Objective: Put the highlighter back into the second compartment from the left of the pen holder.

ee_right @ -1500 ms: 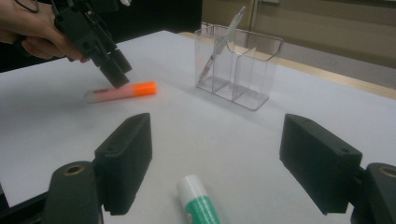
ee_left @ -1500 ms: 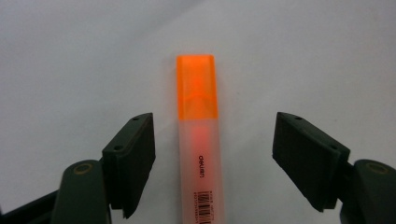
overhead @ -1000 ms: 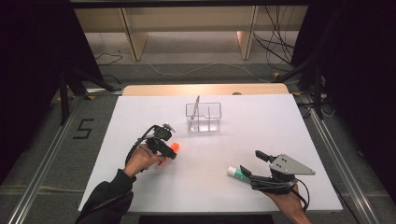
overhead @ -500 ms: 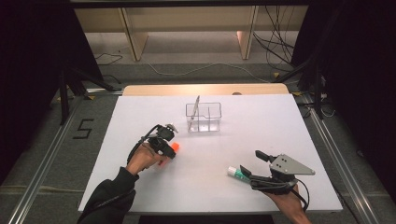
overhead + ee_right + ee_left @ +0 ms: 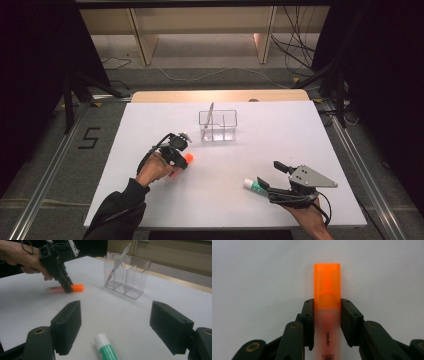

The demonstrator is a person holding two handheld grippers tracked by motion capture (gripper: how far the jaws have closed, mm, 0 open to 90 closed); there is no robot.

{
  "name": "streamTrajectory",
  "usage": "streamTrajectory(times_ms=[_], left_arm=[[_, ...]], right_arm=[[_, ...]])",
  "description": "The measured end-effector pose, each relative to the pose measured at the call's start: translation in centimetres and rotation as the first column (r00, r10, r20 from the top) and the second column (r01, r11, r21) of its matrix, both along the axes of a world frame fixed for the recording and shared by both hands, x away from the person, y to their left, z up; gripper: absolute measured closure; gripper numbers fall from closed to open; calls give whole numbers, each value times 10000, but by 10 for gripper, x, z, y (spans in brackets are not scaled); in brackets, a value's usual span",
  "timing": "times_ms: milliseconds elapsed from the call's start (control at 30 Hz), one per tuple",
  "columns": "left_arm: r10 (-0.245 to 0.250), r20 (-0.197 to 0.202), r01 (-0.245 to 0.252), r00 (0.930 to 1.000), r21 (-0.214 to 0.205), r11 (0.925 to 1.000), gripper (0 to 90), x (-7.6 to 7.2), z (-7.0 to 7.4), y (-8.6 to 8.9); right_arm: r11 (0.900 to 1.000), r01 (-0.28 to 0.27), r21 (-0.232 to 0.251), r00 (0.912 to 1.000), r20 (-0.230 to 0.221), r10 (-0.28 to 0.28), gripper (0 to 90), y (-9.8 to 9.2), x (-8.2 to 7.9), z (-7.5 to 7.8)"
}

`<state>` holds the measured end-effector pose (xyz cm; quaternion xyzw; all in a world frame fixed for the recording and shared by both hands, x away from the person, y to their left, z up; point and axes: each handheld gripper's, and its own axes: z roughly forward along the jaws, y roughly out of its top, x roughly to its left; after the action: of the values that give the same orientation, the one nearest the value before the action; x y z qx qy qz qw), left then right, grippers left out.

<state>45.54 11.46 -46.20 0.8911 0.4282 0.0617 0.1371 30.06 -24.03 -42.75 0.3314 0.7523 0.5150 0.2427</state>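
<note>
An orange-capped highlighter lies flat on the white table. My left gripper points down over it, and its jaws have just been closing. Both pads now touch the barrel just below the cap. From above, the left gripper sits left of centre with the highlighter's cap sticking out to the right. My right gripper rests open near the front right. A green-and-white glue stick lies on the table between its jaws, untouched.
A clear divided organizer stands at the table's middle back with a pen leaning in its left compartment. In the right gripper view the organizer stands beyond the left gripper and the highlighter.
Both hands have stayed in place. The left gripper's jaws look slightly narrower around the highlighter; the glue stick and organizer have not moved.
</note>
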Motion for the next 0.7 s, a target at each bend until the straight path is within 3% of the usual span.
streamTrajectory(times_ms=[167,367,433,533,667,700], left_arm=[[-49,82,50,10000,-169,9998,666,0,1,1],[247,659,-171,9975,-1145,9933,666,0,17,9],[240,766,-145,9968,-1230,9923,666,0,19,11],[529,1125,-301,9922,-1949,9804,665,-1,27,15],[699,1503,-331,9862,-2343,9716,665,-2,33,16],[819,1753,-333,9811,-2638,9640,665,-3,36,17]], right_arm=[[10000,25,-57,10000,-1,-25,262,-1,0,0],[10000,41,-28,10000,-11,-41,262,-1,0,1],[10000,14,-26,10000,-8,-14,262,-1,0,0],[10000,13,-21,10000,-1,-13,262,-1,0,1],[10000,23,-12,10000,0,-23,262,-1,0,1],[10000,21,-13,10000,-7,-21,262,-1,0,1]])
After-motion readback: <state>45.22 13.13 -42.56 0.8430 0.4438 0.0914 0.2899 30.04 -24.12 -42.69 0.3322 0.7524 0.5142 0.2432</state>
